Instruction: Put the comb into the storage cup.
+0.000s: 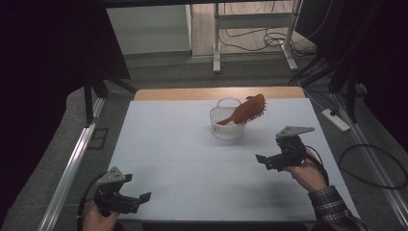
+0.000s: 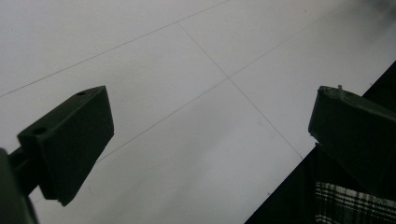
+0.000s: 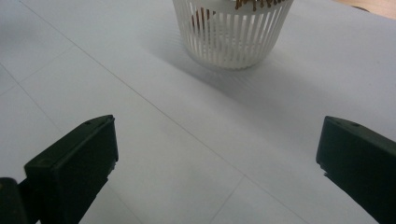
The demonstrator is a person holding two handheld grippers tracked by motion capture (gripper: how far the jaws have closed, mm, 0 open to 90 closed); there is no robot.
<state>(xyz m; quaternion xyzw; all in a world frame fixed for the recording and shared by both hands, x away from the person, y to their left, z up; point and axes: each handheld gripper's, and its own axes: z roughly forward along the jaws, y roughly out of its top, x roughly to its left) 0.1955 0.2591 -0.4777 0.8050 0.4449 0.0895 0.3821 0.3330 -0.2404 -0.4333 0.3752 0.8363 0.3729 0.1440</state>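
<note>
A reddish-brown hairbrush lies tilted in a white slotted basket at the table's far middle, its bristled head sticking out over the right rim. The basket also appears ahead in the right gripper view, with brown bristles at its rim. My right gripper hovers open to the right of and nearer than the basket, nothing between its jaws. Held low at the front left corner, my left gripper is open and empty above the bare table.
The white table has a wooden strip along its far edge. A metal rail runs along the left side. Cables and a power strip lie on the floor to the right. Table legs stand beyond.
</note>
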